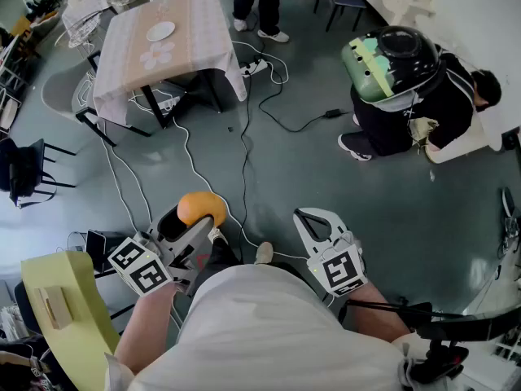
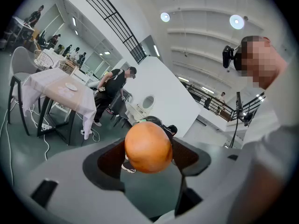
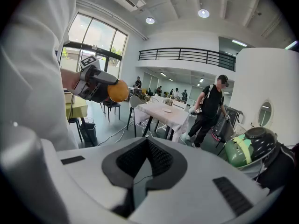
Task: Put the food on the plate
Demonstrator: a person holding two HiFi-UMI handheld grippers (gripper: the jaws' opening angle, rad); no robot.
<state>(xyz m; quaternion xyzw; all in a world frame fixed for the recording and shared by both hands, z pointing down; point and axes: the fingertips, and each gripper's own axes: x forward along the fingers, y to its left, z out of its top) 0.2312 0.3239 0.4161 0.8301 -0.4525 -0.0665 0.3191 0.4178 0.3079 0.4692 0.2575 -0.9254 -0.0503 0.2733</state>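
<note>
The left gripper (image 1: 195, 218) has its jaws spread wide around an orange (image 2: 148, 146) and clamps it, held out over the grey floor (image 1: 326, 169). Beside it, the right gripper (image 1: 316, 222) has its jaws drawn together, with nothing between them. The plate (image 1: 160, 31) sits on the cloth-covered desk (image 1: 191, 51), well apart from both.

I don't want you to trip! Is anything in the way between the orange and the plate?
Only cables on the floor lie between the orange and the table holding the plate. Nothing taller stands in between.
</note>
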